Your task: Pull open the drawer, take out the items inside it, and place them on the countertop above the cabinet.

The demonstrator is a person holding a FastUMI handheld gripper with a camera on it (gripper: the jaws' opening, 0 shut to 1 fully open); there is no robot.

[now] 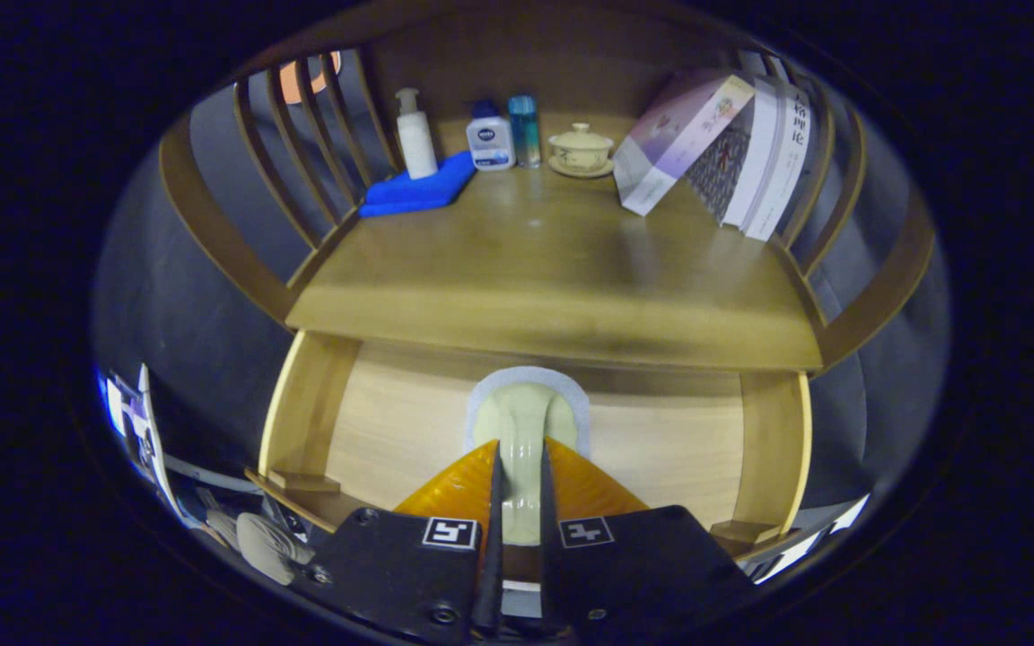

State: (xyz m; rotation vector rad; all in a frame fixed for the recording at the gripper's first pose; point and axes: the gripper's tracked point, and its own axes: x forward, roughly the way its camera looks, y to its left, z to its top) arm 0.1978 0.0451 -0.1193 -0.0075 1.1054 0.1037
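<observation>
The gripper (521, 484) is clenched on the handle of a pale green brush (524, 422) lying in the open drawer (391, 431), its long axis running away from the fingers, white-edged head toward the drawer's back.

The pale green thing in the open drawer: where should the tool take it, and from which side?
By its narrow neck, from above. The pale green item lies flat in the drawer, its slim end between the tool fingers, which seem closed on it already; the wider, white-rimmed end beyond looks too broad.
</observation>
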